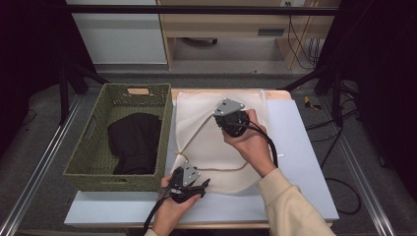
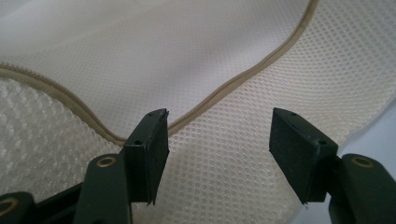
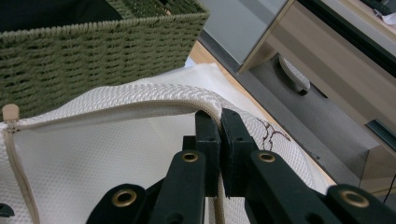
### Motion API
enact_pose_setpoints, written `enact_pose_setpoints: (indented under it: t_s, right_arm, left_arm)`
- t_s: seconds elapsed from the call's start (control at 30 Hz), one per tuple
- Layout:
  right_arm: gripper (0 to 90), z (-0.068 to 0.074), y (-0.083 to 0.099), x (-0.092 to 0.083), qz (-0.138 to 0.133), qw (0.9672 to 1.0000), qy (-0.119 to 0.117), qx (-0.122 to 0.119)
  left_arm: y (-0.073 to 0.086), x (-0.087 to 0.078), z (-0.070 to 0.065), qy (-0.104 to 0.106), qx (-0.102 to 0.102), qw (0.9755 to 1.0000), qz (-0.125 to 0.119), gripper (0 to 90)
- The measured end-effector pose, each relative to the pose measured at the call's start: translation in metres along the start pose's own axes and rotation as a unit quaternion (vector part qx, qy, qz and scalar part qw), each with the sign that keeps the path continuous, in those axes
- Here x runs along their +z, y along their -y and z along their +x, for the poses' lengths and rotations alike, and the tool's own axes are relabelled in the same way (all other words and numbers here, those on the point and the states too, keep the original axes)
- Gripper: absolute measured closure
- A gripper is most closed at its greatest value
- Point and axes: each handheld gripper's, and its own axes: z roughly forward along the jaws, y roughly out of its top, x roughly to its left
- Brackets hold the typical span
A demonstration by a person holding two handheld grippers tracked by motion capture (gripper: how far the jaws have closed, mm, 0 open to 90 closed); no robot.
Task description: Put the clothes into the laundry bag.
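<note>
Nearest me, my left tongs (image 1: 196, 188) sit low at the near edge of the white mesh laundry bag (image 1: 216, 147), jaws standing about half open with nothing between them; in the left gripper view the pads (image 2: 152, 149) hover just above the mesh, beside the beige zipper seam (image 2: 224, 93) that curves across the fabric. The bag lies spread flat on the pale worktop (image 1: 305, 162), to the right of the basket. Farther along, my right tongs (image 3: 219, 122) are clamped fully shut on the bag's upper zipper edge, lifting that rim so the mouth of the bag gapes; from above I see that right hand (image 1: 248, 140) over the middle of the bag. I can't see anything inside the bag. To the left, touching the bag's side, stands a green woven basket (image 1: 88, 162) with a black garment (image 1: 134, 142) bundled in it. A small dark embroidered mark (image 3: 270, 135) sits on the mesh, too small for me to read.
</note>
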Motion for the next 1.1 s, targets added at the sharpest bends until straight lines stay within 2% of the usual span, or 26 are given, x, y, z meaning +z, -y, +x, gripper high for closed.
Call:
enact_pose_setpoints:
  t_s: [0.07, 0.2, 0.3, 0.33, 0.37, 0.4, 0.5, 0.57, 0.6, 0.63, 0.67, 0.7, 0.73, 0.77, 0.8, 0.83, 0.87, 0.9, 0.93, 1.0, 1.07, 1.1]
  right_arm:
    - [87.4, 0.001, -0.001, -0.001, -0.007, 1.0, 0.005, 0.002]
    - [87.3, 0.002, 0.0, 0.002, 0.002, 1.0, -0.007, 0.0]
    - [87.2, 0.002, 0.002, 0.003, 0.007, 0.9998, -0.016, 0.001]
    - [87.2, 0.002, 0.003, 0.003, 0.008, 0.9998, -0.018, -0.001]
    - [87.2, 0.002, 0.003, 0.003, 0.008, 0.9998, -0.018, -0.001]
    - [87.2, 0.003, 0.003, 0.003, 0.008, 0.9998, -0.018, -0.002]
    - [87.2, 0.001, 0.006, 0.002, 0.01, 0.9996, -0.027, 0.004]
    - [87.2, 0.001, 0.007, 0.001, 0.007, 0.9996, -0.026, 0.003]
    - [87.1, 0.002, 0.008, 0.0, 0.009, 0.9996, -0.027, 0.004]
    - [87.1, 0.003, 0.009, 0.0, 0.009, 0.9996, -0.027, 0.004]
    - [87.1, 0.003, 0.01, 0.0, 0.006, 0.9996, -0.028, 0.003]
    - [87.1, 0.003, 0.011, -0.001, 0.005, 0.9996, -0.028, 0.004]
    - [87.1, 0.002, 0.012, -0.001, 0.005, 0.9995, -0.029, 0.007]
    - [87.1, 0.002, 0.014, -0.002, 0.002, 0.9995, -0.029, 0.008]
    - [87.1, 0.002, 0.014, -0.002, 0.002, 0.9995, -0.029, 0.008]
    - [87.0, 0.002, 0.017, -0.003, 0.003, 0.9994, -0.032, 0.007]
    - [87.0, 0.002, 0.017, -0.004, 0.003, 0.9995, -0.031, 0.006]
    - [87.0, 0.002, 0.017, -0.004, 0.003, 0.9995, -0.031, 0.006]
    - [86.9, 0.003, 0.019, -0.005, 0.001, 0.9995, -0.032, 0.006]
    - [86.9, 0.002, 0.021, -0.005, -0.001, 0.9994, -0.034, 0.01]
    - [86.9, 0.003, 0.022, -0.005, -0.003, 0.9993, -0.035, 0.01]
    - [86.8, 0.003, 0.024, -0.005, -0.005, 0.9992, -0.037, 0.011]
  left_arm:
    - [0.0, 0.0, 0.001, -0.001, -0.003, 1.0, -0.001, 37.7]
    - [-0.002, -0.002, 0.001, 0.005, -0.004, 1.0, -0.001, 34.6]
    - [-0.018, -0.021, -0.005, 0.027, 0.005, 0.9995, -0.015, 30.1]
    - [-0.025, -0.028, -0.006, 0.03, 0.004, 0.9993, -0.022, 28.1]
    - [-0.025, -0.028, -0.006, 0.03, 0.004, 0.9993, -0.022, 26.6]
    - [-0.033, -0.038, -0.007, 0.034, 0.007, 0.999, -0.029, 26.6]
    - [-0.052, -0.061, -0.002, 0.023, 0.011, 0.9989, -0.039, 19.5]
    - [-0.064, -0.074, 0.006, 0.015, 0.013, 0.9995, -0.026, 15.6]
    - [-0.076, -0.084, 0.018, -0.003, 0.018, 0.9997, -0.014, 13.7]
    - [-0.076, -0.084, 0.018, -0.003, 0.018, 0.9997, -0.014, 12.6]
    - [-0.086, -0.092, 0.03, -0.021, 0.015, 0.9996, -0.004, 12.1]
    - [-0.091, -0.097, 0.04, -0.025, 0.002, 0.9997, -0.001, 11.9]
    - [-0.095, -0.099, 0.045, -0.014, -0.018, 0.9997, 0.005, 11.2]
    - [-0.099, -0.103, 0.059, -0.051, 0.005, 0.9986, 0.01, 9.6]
    - [-0.099, -0.103, 0.059, -0.051, 0.005, 0.9986, 0.01, 8.2]
    - [-0.105, -0.107, 0.078, -0.08, 0.004, 0.9967, 0.017, 8.3]
    - [-0.107, -0.109, 0.091, -0.091, -0.007, 0.9956, 0.022, 8.0]
    - [-0.107, -0.109, 0.091, -0.091, -0.007, 0.9956, 0.022, 7.2]
    - [-0.108, -0.111, 0.102, -0.097, -0.015, 0.9948, 0.028, 6.5]
    - [-0.108, -0.113, 0.122, -0.119, -0.035, 0.9917, 0.033, 6.2]
    - [-0.105, -0.114, 0.14, -0.146, -0.043, 0.9874, 0.041, 6.1]
    - [-0.099, -0.114, 0.156, -0.168, -0.059, 0.9825, 0.052, 6.1]
